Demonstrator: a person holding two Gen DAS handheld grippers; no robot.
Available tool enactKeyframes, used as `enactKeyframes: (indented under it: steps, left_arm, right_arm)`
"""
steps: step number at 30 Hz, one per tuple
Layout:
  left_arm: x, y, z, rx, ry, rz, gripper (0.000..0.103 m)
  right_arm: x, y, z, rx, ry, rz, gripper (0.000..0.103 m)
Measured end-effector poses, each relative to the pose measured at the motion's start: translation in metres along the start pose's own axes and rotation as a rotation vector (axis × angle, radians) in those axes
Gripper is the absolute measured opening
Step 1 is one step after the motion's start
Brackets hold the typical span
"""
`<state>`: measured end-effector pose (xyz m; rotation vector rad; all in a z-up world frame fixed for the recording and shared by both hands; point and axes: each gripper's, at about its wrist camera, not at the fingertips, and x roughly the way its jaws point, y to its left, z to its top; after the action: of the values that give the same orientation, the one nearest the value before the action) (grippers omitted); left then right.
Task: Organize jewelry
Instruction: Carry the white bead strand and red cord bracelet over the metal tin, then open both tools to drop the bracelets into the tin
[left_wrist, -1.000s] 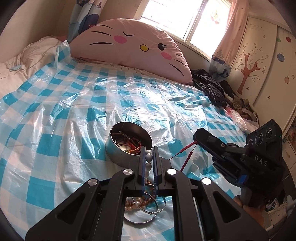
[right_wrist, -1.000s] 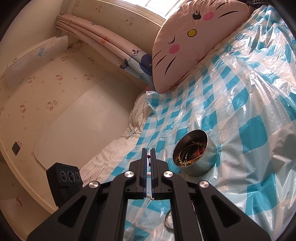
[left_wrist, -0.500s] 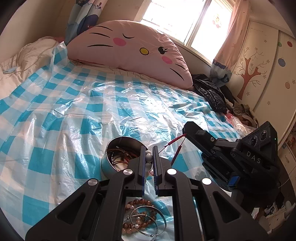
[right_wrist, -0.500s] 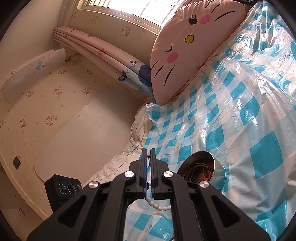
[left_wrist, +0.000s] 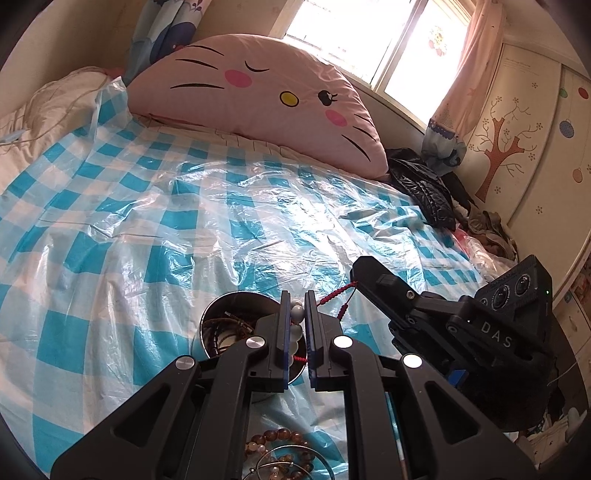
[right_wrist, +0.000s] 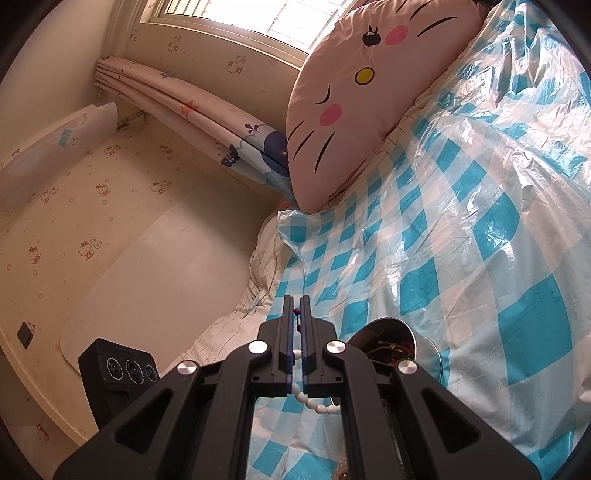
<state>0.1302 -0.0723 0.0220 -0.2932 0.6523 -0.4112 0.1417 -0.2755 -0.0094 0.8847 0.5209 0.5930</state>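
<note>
Bed: the bed (left_wrist: 155, 229), under a blue-and-white checked plastic sheet (right_wrist: 480, 229), fills both views; a pink cat-face pillow (left_wrist: 258, 107) lies at 12 o'clock in the left wrist view.

Tin: a round metal tin (left_wrist: 221, 332), already holding tangled jewelry, sits on the sheet at 6 o'clock, partly behind the left gripper; in the right wrist view it is at 5 o'clock (right_wrist: 391, 339).

Loose pieces: a brown bead bracelet (left_wrist: 275, 439) and wire bangles (left_wrist: 291, 461) lie on the sheet at 6 o'clock, nearer the camera than the tin.

Necklace: a white bead strand (left_wrist: 296, 325) on red cord (left_wrist: 334, 293) spans the two grippers, above the tin's near rim.

Left gripper: the left gripper (left_wrist: 296, 314) is clenched on the white beads and points downward over the tin.

Right gripper: the right gripper (right_wrist: 297, 317) is clamped tight on the red cord, white beads hanging below it (right_wrist: 314, 404); it points nearly level, coming in from 3 o'clock in the left view.

Step in hand: likely lowering the strand into the tin.

Doing it well: bring both ends together over the tin's mouth so the slack falls inside, free one end first, and keep cord off the rim and clear of the tangle.
</note>
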Motion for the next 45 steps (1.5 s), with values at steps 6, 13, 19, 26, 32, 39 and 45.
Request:
enactKeyframes:
  steps: [6, 13, 19, 26, 32, 39, 45]
  left_arm:
    - [0.021, 0.009, -0.004, -0.024, 0.043, 0.033, 0.007]
    - [0.014, 0.038, -0.007, -0.093, 0.011, 0.204, 0.019]
    - [-0.005, 0.062, -0.003, -0.170, -0.055, 0.291, 0.042]
    - [-0.007, 0.070, -0.001, -0.188, -0.056, 0.318, 0.049]
    - [-0.004, 0.061, -0.002, -0.138, -0.053, 0.342, 0.054]
    - [-0.001, 0.045, -0.004, -0.042, -0.057, 0.397, 0.062]
    - [0.000, 0.036, -0.005, 0.016, -0.060, 0.422, 0.067]
  right_arm:
    - [0.009, -0.003, 0.003, -0.009, 0.003, -0.017, 0.004]
    - [0.035, -0.005, -0.006, -0.029, 0.097, -0.071, 0.004]
    - [0.052, -0.005, -0.017, -0.058, 0.177, -0.134, 0.005]
    - [0.053, -0.006, -0.020, -0.085, 0.175, -0.192, 0.051]
    - [0.045, -0.006, -0.014, -0.088, 0.135, -0.214, 0.054]
    - [0.041, -0.012, -0.012, -0.056, 0.124, -0.240, 0.063]
    - [0.042, -0.013, -0.012, -0.057, 0.129, -0.249, 0.065]
